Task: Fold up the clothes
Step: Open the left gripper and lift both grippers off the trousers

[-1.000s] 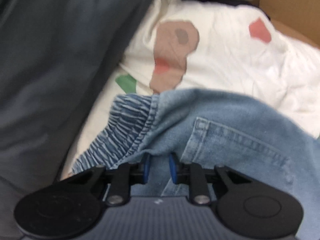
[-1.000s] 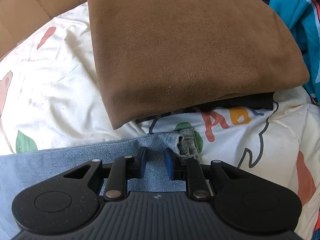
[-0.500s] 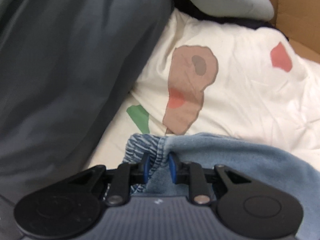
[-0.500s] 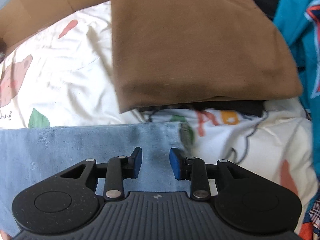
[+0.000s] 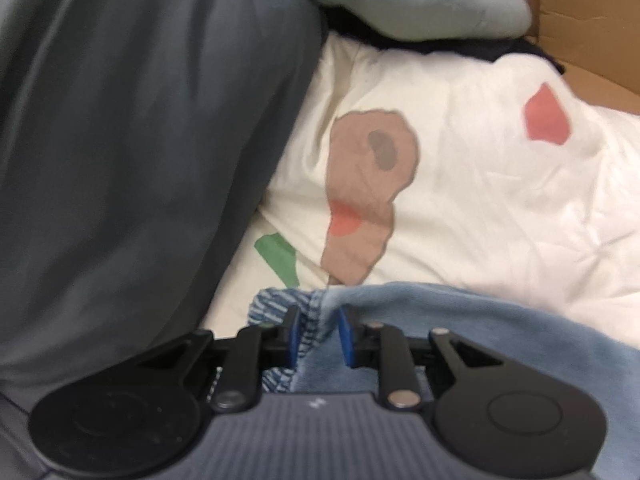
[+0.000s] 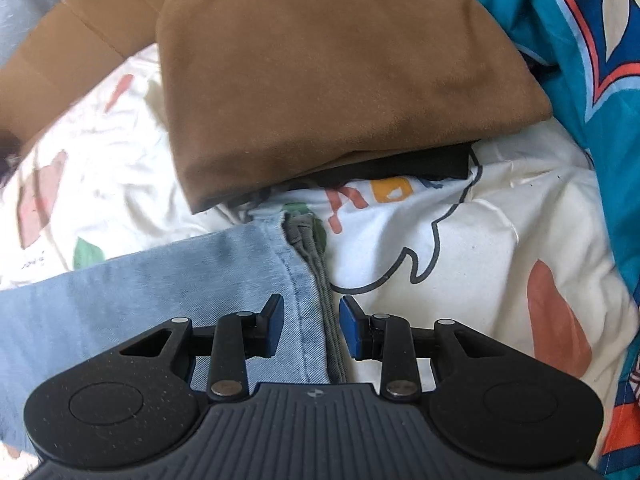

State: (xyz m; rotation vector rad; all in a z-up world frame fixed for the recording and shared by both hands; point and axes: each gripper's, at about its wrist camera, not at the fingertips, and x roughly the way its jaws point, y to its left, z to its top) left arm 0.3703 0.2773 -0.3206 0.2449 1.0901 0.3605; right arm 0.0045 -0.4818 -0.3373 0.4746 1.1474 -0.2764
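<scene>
The right gripper (image 6: 311,326) has just opened its jaws, letting go of the jeans' hem (image 6: 308,276), which now lies loose between them.

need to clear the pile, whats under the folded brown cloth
A black fabric layer pokes out from under the folded brown suede-like cloth, both resting on the cream cartoon-print sheet. How far the black piece extends, or anything else beneath, is covered.

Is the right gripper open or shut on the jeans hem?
Open. The right gripper has just been opening; its pads stand apart, clear of the jeans hem lying on the sheet.
</scene>
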